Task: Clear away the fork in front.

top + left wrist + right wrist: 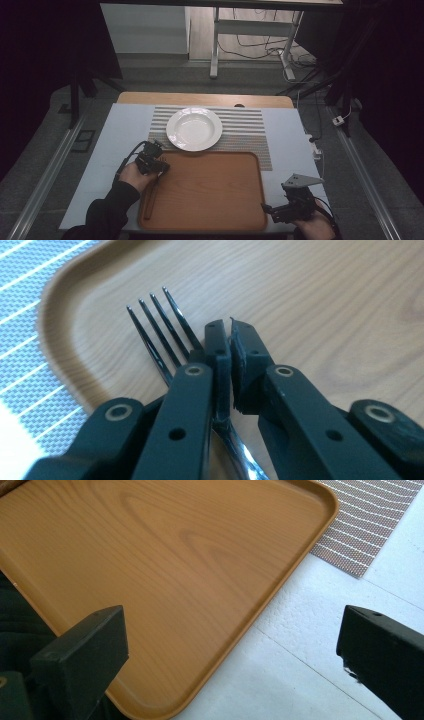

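Right now the left gripper [156, 161] is hovering over the near-left part of the wooden tray [210, 192], its jaws pressed nearly together and pinching the neck of a metal fork [165, 330]. Seen from the left gripper view, the fork's tines are pointing away from the jaws toward the tray's rounded corner, while its shiny handle is running back underneath the gripper. From the high view the handle is trailing down along the tray's left side, toward the person's dark sleeve [107, 210].

Over at the near-right corner of the tray, the right gripper [272, 210] is resting with its jaws standing wide apart and nothing between them; in the right gripper view the tray's edge and the pale table surface [320, 680] are lying in the gap.

Beyond the tray, a white plate [194, 129] is sitting on a striped placemat [245, 130], well apart from both grippers.
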Motion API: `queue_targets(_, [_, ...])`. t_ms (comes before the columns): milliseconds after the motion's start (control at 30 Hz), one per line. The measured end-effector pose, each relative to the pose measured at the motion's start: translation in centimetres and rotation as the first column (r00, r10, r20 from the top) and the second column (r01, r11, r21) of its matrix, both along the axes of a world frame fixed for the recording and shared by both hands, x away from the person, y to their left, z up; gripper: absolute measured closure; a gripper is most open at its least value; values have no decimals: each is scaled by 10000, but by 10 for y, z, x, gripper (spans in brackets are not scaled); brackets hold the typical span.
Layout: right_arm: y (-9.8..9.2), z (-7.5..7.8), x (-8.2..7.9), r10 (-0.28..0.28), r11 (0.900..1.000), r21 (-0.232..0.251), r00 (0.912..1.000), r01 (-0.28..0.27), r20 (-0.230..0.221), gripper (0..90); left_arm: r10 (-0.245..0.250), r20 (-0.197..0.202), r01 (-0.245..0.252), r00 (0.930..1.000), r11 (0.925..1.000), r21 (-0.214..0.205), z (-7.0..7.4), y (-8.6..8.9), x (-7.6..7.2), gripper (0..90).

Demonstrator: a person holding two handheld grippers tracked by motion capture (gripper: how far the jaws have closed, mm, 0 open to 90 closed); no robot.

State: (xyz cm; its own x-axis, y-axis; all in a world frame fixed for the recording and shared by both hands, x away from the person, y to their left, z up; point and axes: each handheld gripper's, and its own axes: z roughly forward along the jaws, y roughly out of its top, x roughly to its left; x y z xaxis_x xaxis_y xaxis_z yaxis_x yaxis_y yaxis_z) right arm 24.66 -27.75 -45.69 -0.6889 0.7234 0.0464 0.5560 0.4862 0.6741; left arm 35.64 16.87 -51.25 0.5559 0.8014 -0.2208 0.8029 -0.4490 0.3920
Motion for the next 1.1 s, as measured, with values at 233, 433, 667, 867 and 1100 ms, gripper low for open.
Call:
queue_targets(233, [0, 0, 0, -10, 10000, 6, 10000, 10, -2, 2, 48, 154, -41, 9999, 9990, -441, 8, 5, -2, 774])
queue_targets(433, [0, 0, 0, -35, 10000, 1, 10000, 35, -2, 2, -152, 580, 192, 9982, 9974, -693, 17, 7, -8, 635])
queue_targets(667, [0, 0, 0, -46, 10000, -7, 10000, 46, -3, 2, -588, 1182, 714, 9912, 9919, -1054, 23, 9, -16, 405])
queue_targets(867, [0, 0, 0, -52, 10000, 1, 10000, 52, -1, 2, -687, 1407, 873, 9877, 9876, -1303, 27, 9, -24, 283])
queue_targets(1100, [0, 0, -1, -45, 10000, 9, 10000, 45, 19, 2, -702, 1556, 978, 9853, 9794, -1769, 31, 12, -35, 159])
